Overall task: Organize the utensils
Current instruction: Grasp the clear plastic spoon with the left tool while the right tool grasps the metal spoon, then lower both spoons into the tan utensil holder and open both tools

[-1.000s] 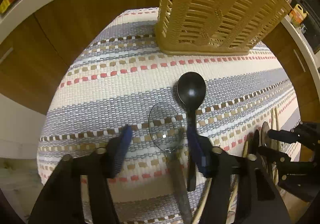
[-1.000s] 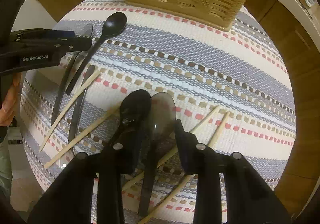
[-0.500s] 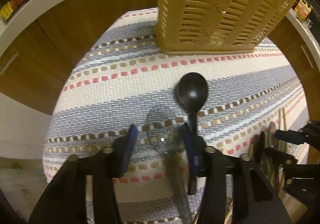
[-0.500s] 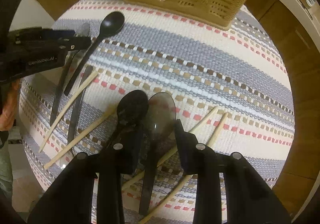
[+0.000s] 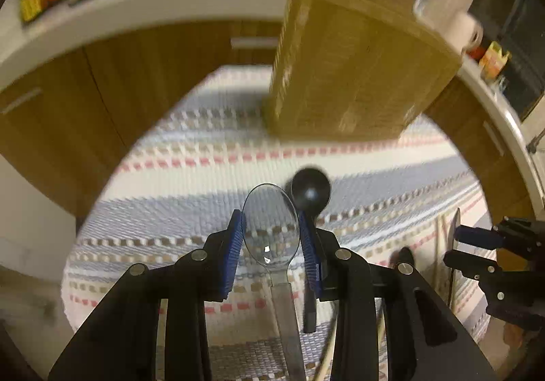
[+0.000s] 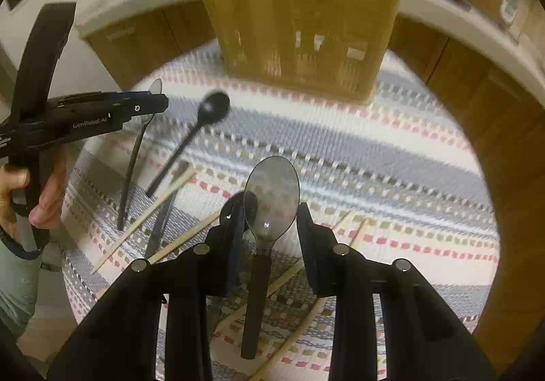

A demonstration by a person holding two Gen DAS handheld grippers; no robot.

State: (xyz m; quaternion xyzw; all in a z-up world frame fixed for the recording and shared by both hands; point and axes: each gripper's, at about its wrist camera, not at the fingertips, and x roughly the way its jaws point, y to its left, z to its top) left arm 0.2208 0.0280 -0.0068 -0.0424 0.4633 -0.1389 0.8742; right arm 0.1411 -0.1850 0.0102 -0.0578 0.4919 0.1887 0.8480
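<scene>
My left gripper (image 5: 270,244) is shut on a clear spoon (image 5: 269,227) and holds its bowl between the blue pads, lifted off the striped mat (image 5: 170,176). A black spoon (image 5: 310,197) lies on the mat just right of it. My right gripper (image 6: 270,227) is shut on a second clear spoon (image 6: 270,197) with a dark handle, also lifted. The yellow slatted utensil basket (image 6: 299,23) stands at the far side of the mat. It also shows in the left wrist view (image 5: 357,74).
On the mat lie a black spoon (image 6: 204,122), another dark spoon (image 6: 235,210) beside my right gripper's left finger, a dark utensil (image 6: 163,210) and several wooden chopsticks (image 6: 150,210). The left gripper (image 6: 102,112) shows at left. Wooden cabinets (image 5: 102,91) surround the table.
Both grippers have closed on their clear spoons and lifted them off the mat. Both views have pulled back and up, and the background is motion-blurred.
</scene>
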